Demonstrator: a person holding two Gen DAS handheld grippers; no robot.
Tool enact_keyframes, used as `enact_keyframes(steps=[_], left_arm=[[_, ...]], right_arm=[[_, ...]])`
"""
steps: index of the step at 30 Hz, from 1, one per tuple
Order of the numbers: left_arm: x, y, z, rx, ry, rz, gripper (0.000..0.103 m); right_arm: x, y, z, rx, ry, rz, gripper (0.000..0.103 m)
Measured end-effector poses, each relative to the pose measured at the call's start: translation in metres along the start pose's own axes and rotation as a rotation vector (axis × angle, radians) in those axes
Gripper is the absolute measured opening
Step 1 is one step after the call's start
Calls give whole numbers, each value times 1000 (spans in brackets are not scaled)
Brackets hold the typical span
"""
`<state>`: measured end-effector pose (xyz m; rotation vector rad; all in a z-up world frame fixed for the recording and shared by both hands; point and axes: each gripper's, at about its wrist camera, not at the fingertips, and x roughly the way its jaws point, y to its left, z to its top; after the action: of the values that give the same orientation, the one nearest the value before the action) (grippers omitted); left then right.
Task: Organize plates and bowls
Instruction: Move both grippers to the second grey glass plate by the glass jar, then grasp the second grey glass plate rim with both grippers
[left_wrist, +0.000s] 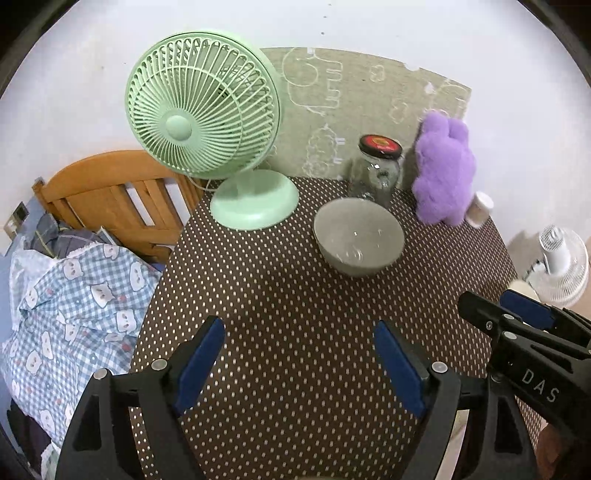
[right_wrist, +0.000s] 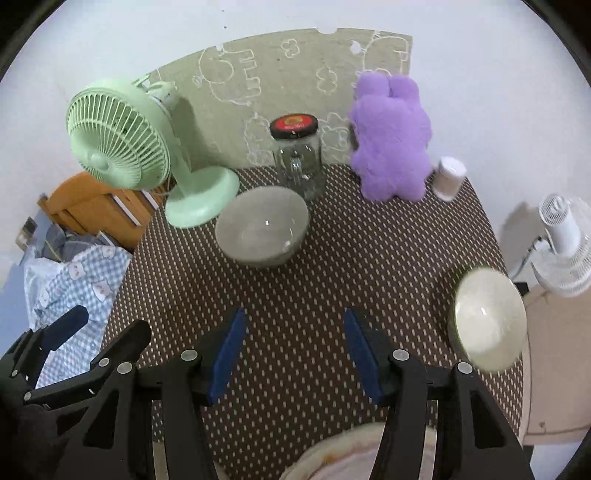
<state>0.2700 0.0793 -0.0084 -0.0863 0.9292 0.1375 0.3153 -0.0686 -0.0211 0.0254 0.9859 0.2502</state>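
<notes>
Left gripper (left_wrist: 299, 363): jaws wide, nothing btwn them. Right gripper (right_wrist: 293, 356): jaws partway apart, empty. Grey bowl (right_wrist: 262, 227) sits mid-table, near fan base (right_wrist: 201, 201); pale bowl (right_wrist: 487, 319) at table's right edge; plate (right_wrist: 354, 458) at near edge, partly hidden. Count: 2 bowls, 1 plate. Likely ceramic: stiff, glossy, prob. slippery, breakable. Grip at rim.

I am holding the left tongs (left_wrist: 299, 360) angled down, their blue pads standing wide apart with nothing between them. I am keeping the right tongs (right_wrist: 293, 356) just beside them, also tilting downward, their blue pads parted more narrowly and gripping nothing.
</notes>
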Motion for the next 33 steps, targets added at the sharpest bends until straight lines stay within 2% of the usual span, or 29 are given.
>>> enact_keyframes(steps=[7,13,26,33], left_arm=[[23,-3,24,-54,-14,17,85],[49,-6,45,-72,2,7,85],[119,-12,70,-28,-14,10,77],[159,-17,75,17,40,33,69]], right_arm=[[27,-8,34,-12,-19,53,59],[51,-12,58,-18,-29,51,59],[132,-21,90,10,15,24,63],[165,-28,95,47,39,56,63]])
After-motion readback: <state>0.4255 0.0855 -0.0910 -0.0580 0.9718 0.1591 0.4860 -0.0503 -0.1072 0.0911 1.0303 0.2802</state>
